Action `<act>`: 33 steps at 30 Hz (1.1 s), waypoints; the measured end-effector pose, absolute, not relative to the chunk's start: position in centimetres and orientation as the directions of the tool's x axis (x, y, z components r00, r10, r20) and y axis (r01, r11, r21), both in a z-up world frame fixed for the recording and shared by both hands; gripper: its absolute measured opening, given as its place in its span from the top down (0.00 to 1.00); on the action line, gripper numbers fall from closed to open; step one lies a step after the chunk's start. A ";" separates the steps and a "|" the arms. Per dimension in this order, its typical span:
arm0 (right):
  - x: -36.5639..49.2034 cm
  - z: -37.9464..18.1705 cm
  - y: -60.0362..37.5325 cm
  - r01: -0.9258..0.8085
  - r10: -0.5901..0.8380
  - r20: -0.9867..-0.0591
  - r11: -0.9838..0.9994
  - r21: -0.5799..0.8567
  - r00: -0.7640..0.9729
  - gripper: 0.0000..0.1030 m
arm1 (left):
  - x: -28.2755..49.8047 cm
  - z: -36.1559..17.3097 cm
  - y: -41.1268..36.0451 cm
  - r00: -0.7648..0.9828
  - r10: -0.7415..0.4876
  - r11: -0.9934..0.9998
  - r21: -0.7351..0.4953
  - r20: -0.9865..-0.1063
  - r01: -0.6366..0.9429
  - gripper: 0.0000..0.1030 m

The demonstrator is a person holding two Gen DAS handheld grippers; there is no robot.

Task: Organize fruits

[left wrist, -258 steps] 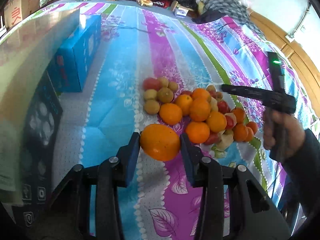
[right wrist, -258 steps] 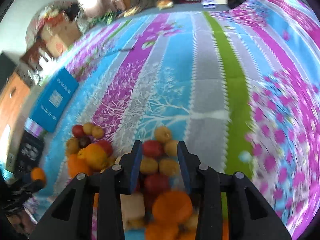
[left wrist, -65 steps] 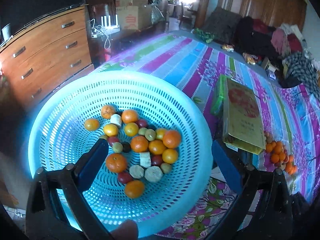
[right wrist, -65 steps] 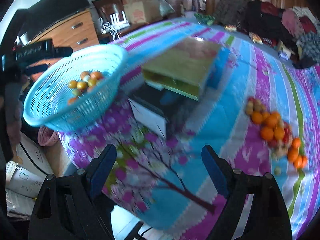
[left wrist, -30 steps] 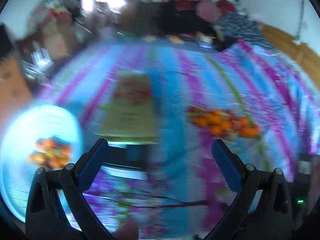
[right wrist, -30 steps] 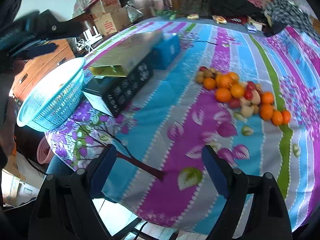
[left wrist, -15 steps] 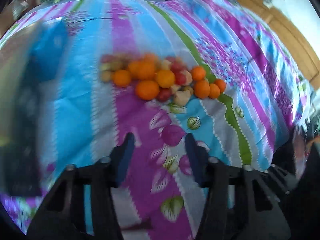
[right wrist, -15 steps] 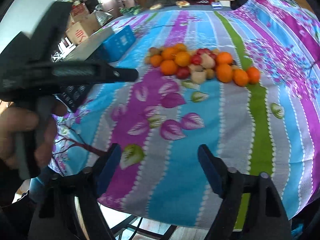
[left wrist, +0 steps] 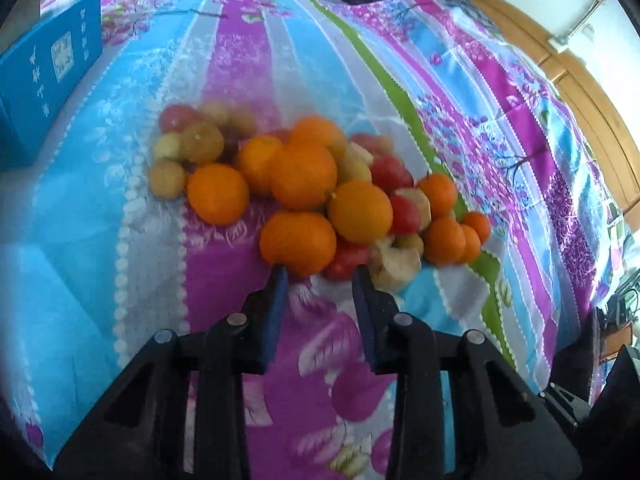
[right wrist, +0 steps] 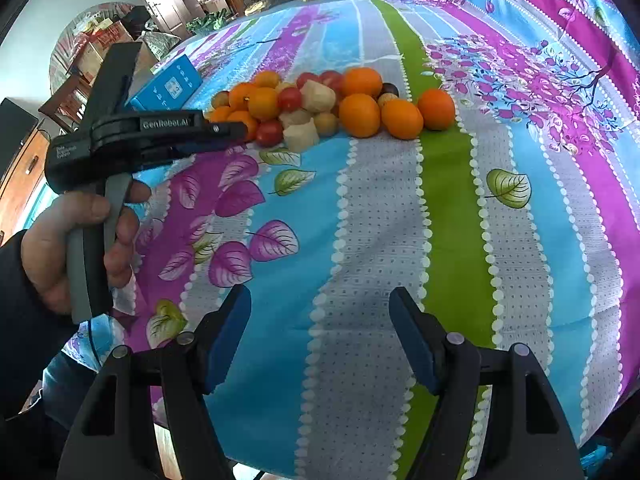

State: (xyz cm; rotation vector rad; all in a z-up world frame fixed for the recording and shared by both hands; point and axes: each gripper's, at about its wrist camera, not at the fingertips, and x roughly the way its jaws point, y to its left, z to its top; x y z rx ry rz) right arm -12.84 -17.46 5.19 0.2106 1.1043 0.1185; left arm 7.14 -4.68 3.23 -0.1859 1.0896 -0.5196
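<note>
A: Where are we? Fruit pile [left wrist: 312, 184] sits mid-cloth, lots unsorted

B: Left gripper [left wrist: 318, 280] released, narrow, at the near orange [left wrist: 298, 242]; right gripper [right wrist: 320, 304] released, empty, near edge

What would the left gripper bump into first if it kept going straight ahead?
Probably the nearest orange at the front of the fruit pile. The left gripper points right at it, with its jaws narrowly apart and nothing between them yet. A red fruit sits just beside it, so it might touch that too.
</note>
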 end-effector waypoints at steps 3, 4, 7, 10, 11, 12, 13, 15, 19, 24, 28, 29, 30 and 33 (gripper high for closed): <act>-12.5 4.6 -17.4 0.007 0.202 -0.878 0.974 0.228 0.434 0.26 | 8.0 3.1 -4.7 0.408 -0.462 0.880 -0.350 -0.788 0.321 0.58; -12.4 4.5 -17.4 0.007 0.202 -0.879 0.974 0.227 0.431 0.26 | 8.4 2.9 -4.6 0.412 -0.455 0.883 -0.341 -0.790 0.322 0.58; -12.2 4.1 -17.1 0.005 0.203 -0.883 0.974 0.226 0.424 0.26 | 9.2 2.4 -4.7 0.408 -0.457 0.879 -0.332 -0.791 0.341 0.54; -11.9 3.8 -16.9 0.001 0.197 -0.888 0.976 0.218 0.416 0.26 | 9.6 2.1 -4.7 0.417 -0.450 0.880 -0.314 -0.789 0.357 0.54; -11.8 3.7 -16.7 -0.001 0.196 -0.890 0.977 0.215 0.411 0.26 | 9.6 2.0 -4.7 0.413 -0.447 0.880 -0.308 -0.794 0.360 0.54; -11.7 3.6 -16.7 -0.003 0.196 -0.891 0.977 0.213 0.409 0.26 | 9.5 1.9 -4.8 0.403 -0.448 0.877 -0.306 -0.798 0.369 0.56; -11.6 3.7 -16.6 -0.009 0.195 -0.891 0.978 0.210 0.410 0.26 | 9.3 1.9 -4.9 0.397 -0.456 0.871 -0.307 -0.797 0.384 0.60; -11.3 3.9 -16.5 -0.019 0.198 -0.888 0.978 0.209 0.415 0.27 | 8.6 2.1 -5.0 0.395 -0.445 0.871 -0.287 -0.804 0.398 0.62; -9.8 5.0 -16.9 -0.041 0.232 -0.868 0.970 0.238 0.439 0.36 | 7.0 3.0 -3.8 0.403 -0.458 0.870 -0.304 -0.793 0.389 0.63; -4.8 7.5 -18.4 -0.078 0.237 -0.825 0.970 0.230 0.513 0.42 | 5.5 2.8 -1.5 0.419 -0.466 0.874 -0.329 -0.780 0.358 0.63; 0.7 8.8 -19.0 -0.115 0.245 -0.802 0.969 0.217 0.546 0.46 | 5.5 2.2 -0.9 0.418 -0.479 0.870 -0.355 -0.771 0.342 0.62; 2.4 8.7 -19.3 -0.118 0.254 -0.804 0.967 0.227 0.537 0.46 | 5.5 2.2 -1.0 0.420 -0.480 0.869 -0.355 -0.770 0.344 0.62; 4.4 8.6 -19.6 -0.117 0.270 -0.808 0.962 0.246 0.524 0.46 | 5.6 2.1 -1.0 0.421 -0.484 0.868 -0.358 -0.768 0.345 0.62; 8.1 7.9 -21.1 -0.090 0.253 -0.822 0.966 0.242 0.510 0.46 | 5.6 1.8 -0.6 0.416 -0.502 0.860 -0.384 -0.758 0.337 0.62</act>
